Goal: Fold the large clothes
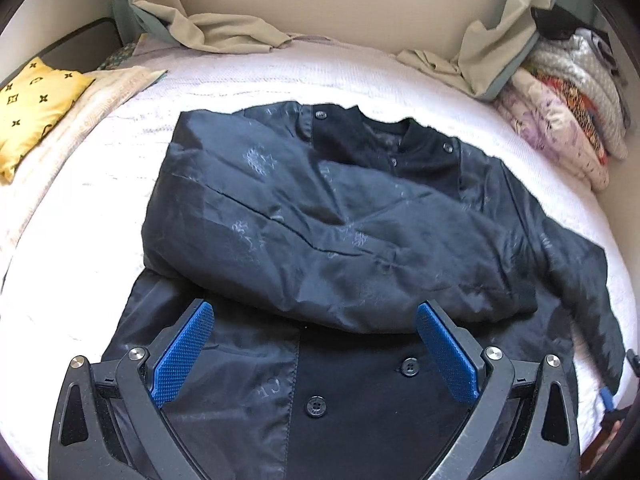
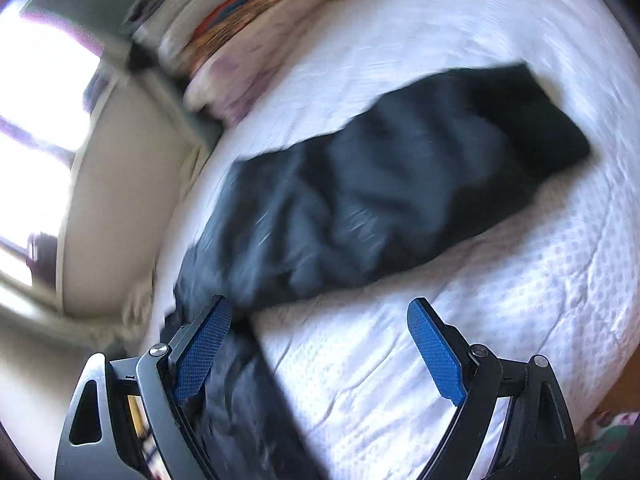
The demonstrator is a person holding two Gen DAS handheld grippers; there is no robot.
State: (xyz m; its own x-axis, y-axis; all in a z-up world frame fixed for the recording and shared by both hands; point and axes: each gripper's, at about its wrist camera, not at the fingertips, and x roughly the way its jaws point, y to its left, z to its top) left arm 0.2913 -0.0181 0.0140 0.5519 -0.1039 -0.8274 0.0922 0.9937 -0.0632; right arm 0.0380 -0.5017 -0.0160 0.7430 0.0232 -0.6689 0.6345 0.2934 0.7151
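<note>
My right wrist view was smeared with motion blur, the folded bedding stack [image 2: 224, 32] barely readable. The dark jacket [image 1: 340, 220] lay on the white bedspread [image 1: 120, 152], one sleeve folded across its chest. My left gripper [image 1: 316, 320] hovered wide open above its buttoned hem; my right gripper [image 2: 320, 320] stood wide open and empty near the other sleeve [image 2: 380, 184].

— What was the jacket [image 1: 320, 220] made of?
— Dark cloth with a slight sheen, creased; its collar [image 1: 424, 148] looked matt knit.
— And the bed cover [image 2: 460, 340]?
— White, textured fabric, matt.
</note>
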